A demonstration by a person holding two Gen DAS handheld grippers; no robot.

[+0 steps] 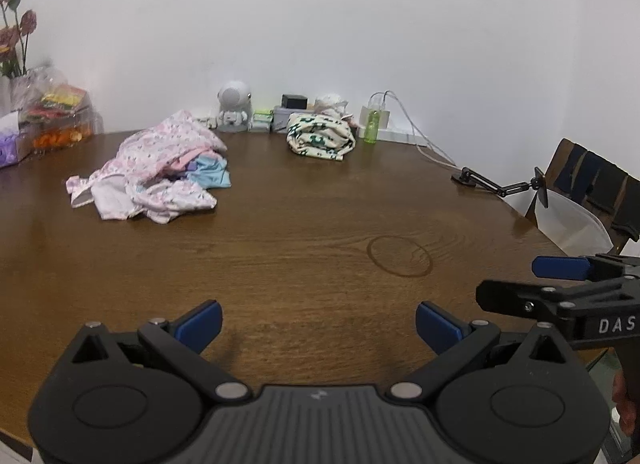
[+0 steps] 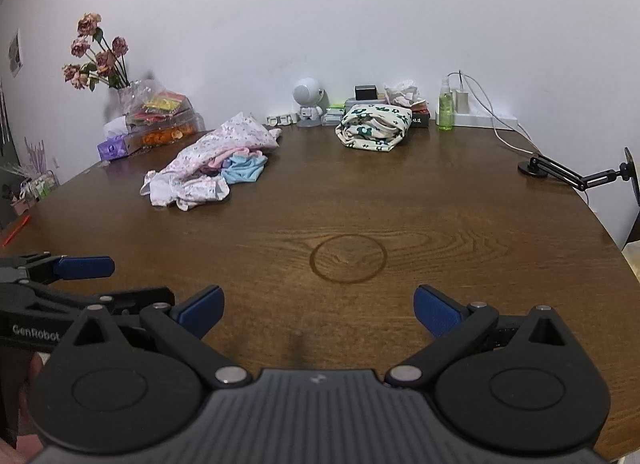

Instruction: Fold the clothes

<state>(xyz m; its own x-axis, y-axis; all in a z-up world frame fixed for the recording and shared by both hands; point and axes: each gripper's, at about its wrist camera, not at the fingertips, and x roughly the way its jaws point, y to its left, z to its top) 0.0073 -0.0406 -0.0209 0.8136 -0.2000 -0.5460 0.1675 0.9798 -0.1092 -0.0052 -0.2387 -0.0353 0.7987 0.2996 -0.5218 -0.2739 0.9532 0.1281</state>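
Note:
A loose pile of pink, white and light blue clothes (image 1: 156,171) lies at the far left of the brown wooden table (image 1: 300,232); it also shows in the right wrist view (image 2: 212,167). A folded cream garment with a green print (image 1: 320,137) sits at the back, also in the right wrist view (image 2: 374,127). My left gripper (image 1: 319,326) is open and empty above the table's near part. My right gripper (image 2: 318,310) is open and empty beside it. Each gripper shows at the edge of the other's view.
Along the back wall stand a small white robot figure (image 1: 234,109), boxes, a green bottle (image 1: 371,127) and a charger with cables. A flower vase and snack bags (image 2: 160,115) are at the back left. A black jointed stand (image 2: 576,175) and a chair (image 1: 588,191) are at the right.

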